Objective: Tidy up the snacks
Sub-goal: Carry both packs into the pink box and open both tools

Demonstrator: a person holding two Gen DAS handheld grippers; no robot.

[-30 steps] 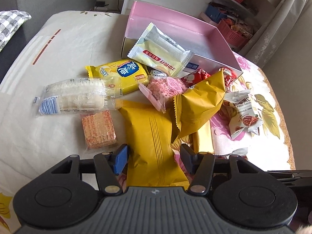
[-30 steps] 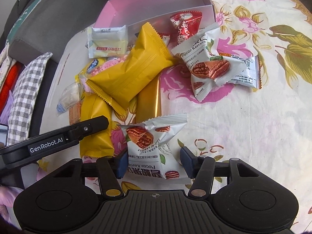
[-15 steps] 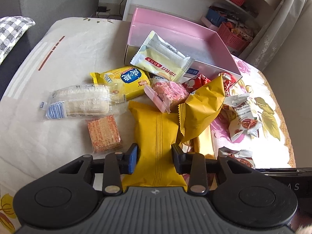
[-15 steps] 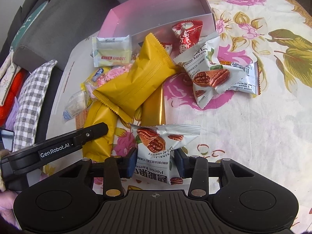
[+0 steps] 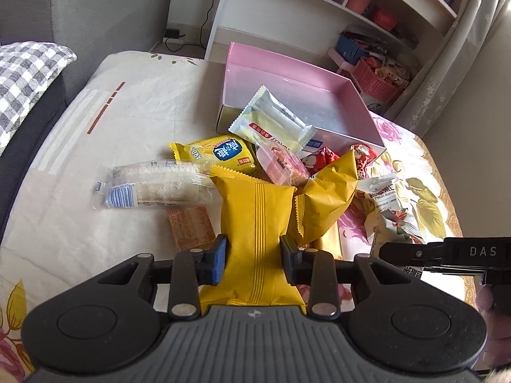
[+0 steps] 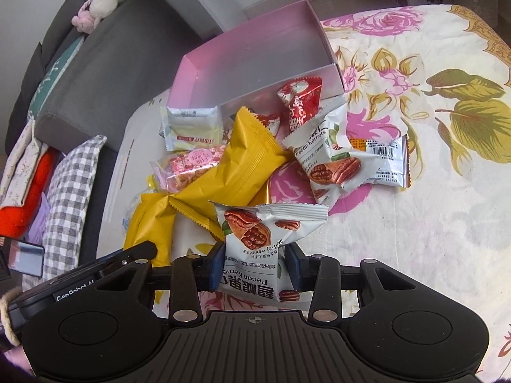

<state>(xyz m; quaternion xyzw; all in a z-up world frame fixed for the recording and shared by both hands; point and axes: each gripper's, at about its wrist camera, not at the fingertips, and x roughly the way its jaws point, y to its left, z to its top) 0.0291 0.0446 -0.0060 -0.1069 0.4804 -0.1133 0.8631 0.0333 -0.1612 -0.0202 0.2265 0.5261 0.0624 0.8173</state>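
Sitting under a flowered cloth (image 6: 415,239), with white shelving (image 5: 351,3) and a grey sofa (image 5: 80,16) behind, and carrying a heap of snacks before an open pink box (image 5: 287,95) near the far edge. Pinching a plain yellow packet (image 5: 257,223) between the left gripper (image 5: 254,257) pads, having just been closing on it, its far end reaching over the heap. Clamping a pecan kernel pouch (image 6: 262,239) in the right gripper (image 6: 255,263), also after closing, above the cloth's near side. Showing only in the left view: a clear rice-cracker pack (image 5: 156,185), an orange wafer (image 5: 191,226), a yellow pack with a blue label (image 5: 220,153). Showing only in the right view: a plush toy (image 6: 99,6) on the sofa back and the second and third pecan pouches lying overlapped (image 6: 348,162). Counting three pecan pouches, two plain yellow packets, two red candies (image 6: 298,102), one pale cream packet (image 6: 193,124) leaning on the box's near wall, one pink crisp bar (image 6: 188,166).
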